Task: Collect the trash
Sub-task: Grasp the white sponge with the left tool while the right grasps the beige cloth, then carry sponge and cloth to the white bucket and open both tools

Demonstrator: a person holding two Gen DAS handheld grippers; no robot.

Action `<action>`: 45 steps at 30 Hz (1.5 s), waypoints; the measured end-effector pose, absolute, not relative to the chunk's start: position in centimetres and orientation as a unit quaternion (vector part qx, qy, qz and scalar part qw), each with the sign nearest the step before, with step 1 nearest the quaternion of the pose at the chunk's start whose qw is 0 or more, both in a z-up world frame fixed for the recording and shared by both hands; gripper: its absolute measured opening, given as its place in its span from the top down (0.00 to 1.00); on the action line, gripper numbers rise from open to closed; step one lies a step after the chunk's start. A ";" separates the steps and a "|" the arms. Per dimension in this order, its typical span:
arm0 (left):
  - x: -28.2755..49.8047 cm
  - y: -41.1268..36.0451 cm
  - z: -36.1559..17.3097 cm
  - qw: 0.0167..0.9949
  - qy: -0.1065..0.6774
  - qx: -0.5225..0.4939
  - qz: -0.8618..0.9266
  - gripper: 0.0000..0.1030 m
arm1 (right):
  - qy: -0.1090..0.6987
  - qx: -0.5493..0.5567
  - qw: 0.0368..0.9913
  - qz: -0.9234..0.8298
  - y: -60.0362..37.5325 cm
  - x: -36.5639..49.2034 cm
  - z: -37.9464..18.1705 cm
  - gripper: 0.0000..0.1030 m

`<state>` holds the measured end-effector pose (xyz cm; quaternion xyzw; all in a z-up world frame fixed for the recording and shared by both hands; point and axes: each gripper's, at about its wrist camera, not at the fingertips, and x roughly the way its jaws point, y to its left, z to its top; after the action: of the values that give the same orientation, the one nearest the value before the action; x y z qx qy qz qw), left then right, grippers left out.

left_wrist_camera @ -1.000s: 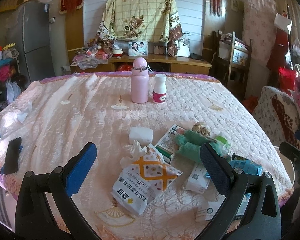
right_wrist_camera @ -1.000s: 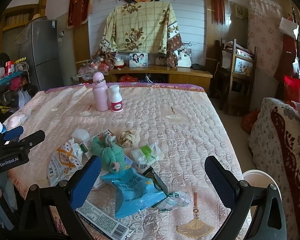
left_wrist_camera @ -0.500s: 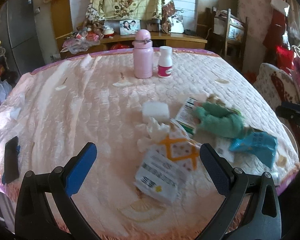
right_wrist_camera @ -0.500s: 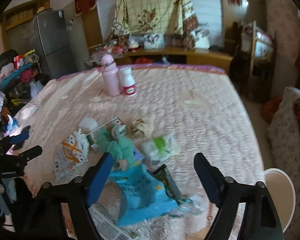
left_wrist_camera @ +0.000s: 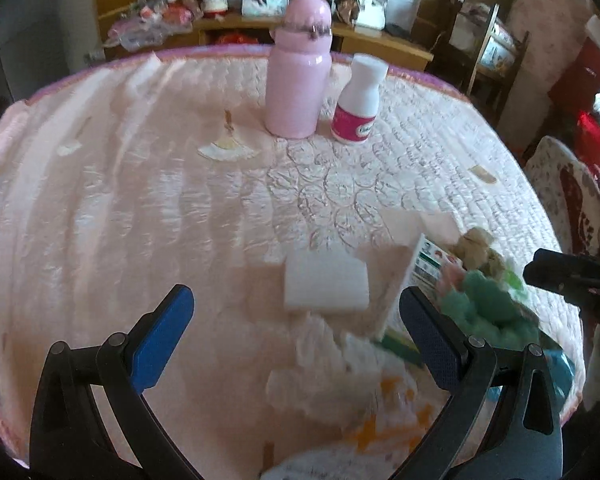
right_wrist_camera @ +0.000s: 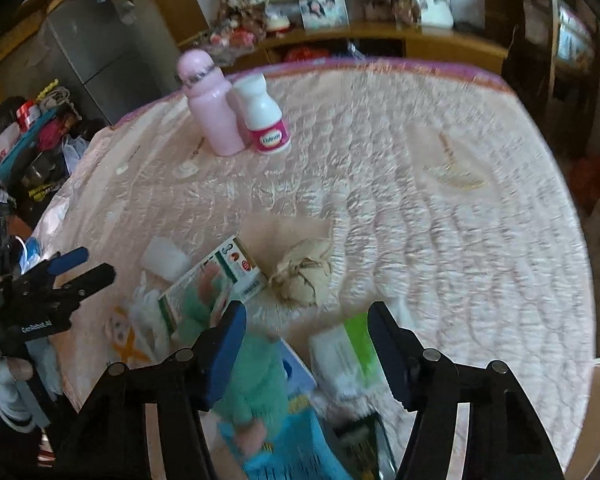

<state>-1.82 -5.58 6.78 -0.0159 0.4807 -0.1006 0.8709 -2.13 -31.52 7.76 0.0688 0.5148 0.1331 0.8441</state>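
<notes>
Hovering over the litter at the bed's [right_wrist_camera: 420, 128] near edge, the right gripper [right_wrist_camera: 306, 322] is closing its jaws on nothing yet, aimed between the green plush toy [right_wrist_camera: 256, 372] and a tissue pack [right_wrist_camera: 346, 354]. The left gripper [left_wrist_camera: 296, 322] gapes empty above a white sponge [left_wrist_camera: 326, 286]. Motion blur smears the wrappers below.
</notes>
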 end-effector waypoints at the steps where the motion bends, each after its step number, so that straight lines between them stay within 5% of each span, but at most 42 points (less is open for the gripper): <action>1: -1.1 -6.0 6.3 0.867 0.488 -0.010 -0.100 0.01 | 0.521 0.073 0.840 0.133 -31.5 -1.5 7.4 0.40; 4: 0.5 -6.9 4.9 0.855 0.508 -0.005 -0.105 0.03 | 0.538 0.092 0.828 0.133 -31.5 0.1 6.3 0.40; 8: 1.8 -7.8 3.1 0.833 0.542 0.009 -0.113 0.31 | 0.562 0.114 0.808 0.136 -31.4 1.6 4.6 0.42; 11: 2.2 -7.4 2.6 0.821 0.552 -0.027 -0.140 0.50 | 0.577 0.137 0.792 0.144 -31.3 2.4 3.1 0.72; 14: 2.0 -7.2 3.6 0.829 0.542 -0.024 -0.137 0.53 | 0.560 0.143 0.802 0.150 -31.3 2.3 3.4 0.79; 27: -3.0 -10.3 12.4 0.858 0.478 -0.012 -0.186 0.54 | 0.473 0.111 0.860 0.158 -34.0 -4.5 11.7 0.80; 45: -12.9 -33.0 16.4 0.809 0.466 0.076 -0.351 0.54 | 0.476 0.113 0.872 -0.023 -54.8 -21.1 11.7 0.80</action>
<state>-12.91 -32.98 16.40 0.0762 0.4655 -0.3513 0.8087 -21.06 -54.83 11.73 0.1133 0.4757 -0.0230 0.8720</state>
